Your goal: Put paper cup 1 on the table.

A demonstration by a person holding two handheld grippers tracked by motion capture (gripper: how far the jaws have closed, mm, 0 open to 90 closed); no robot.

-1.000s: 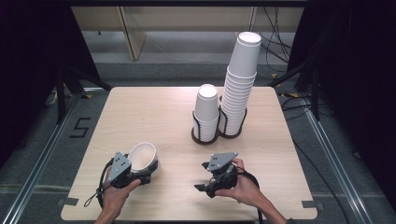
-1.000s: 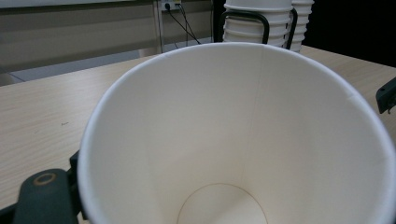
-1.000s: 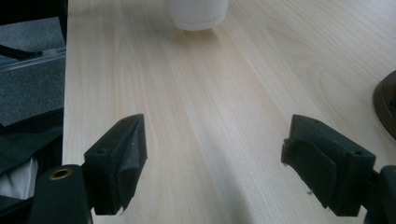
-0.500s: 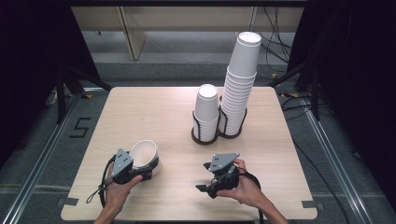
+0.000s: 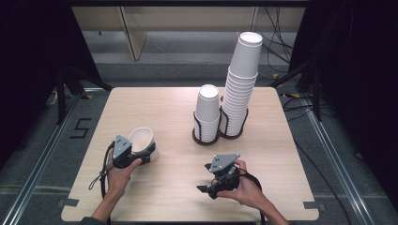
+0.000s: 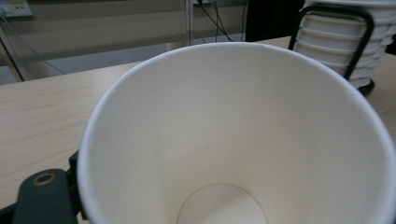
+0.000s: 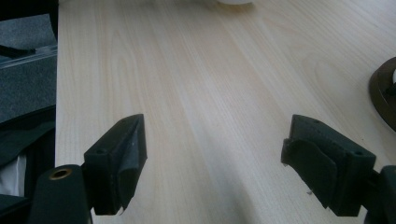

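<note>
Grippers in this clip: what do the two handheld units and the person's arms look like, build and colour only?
Both are black handheld units. The left gripper and right gripper each carry a grey three-cornered plate on top and trail a black cable. The right gripper's jaws are blocky, with black pads. A brass-coloured ring shows near each unit's jaw base. Forearms are bare; no sleeves in view.

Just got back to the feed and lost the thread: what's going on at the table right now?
A person works with a claw in each hand. The left claw is clamped on a single white paper cup, tilted with its mouth towards that claw's camera, near the front left of the wooden table. The right claw is open and holds nothing, low over the front of the table. Farther back, a black wire holder carries a short cup stack and a tall cup stack.
</note>
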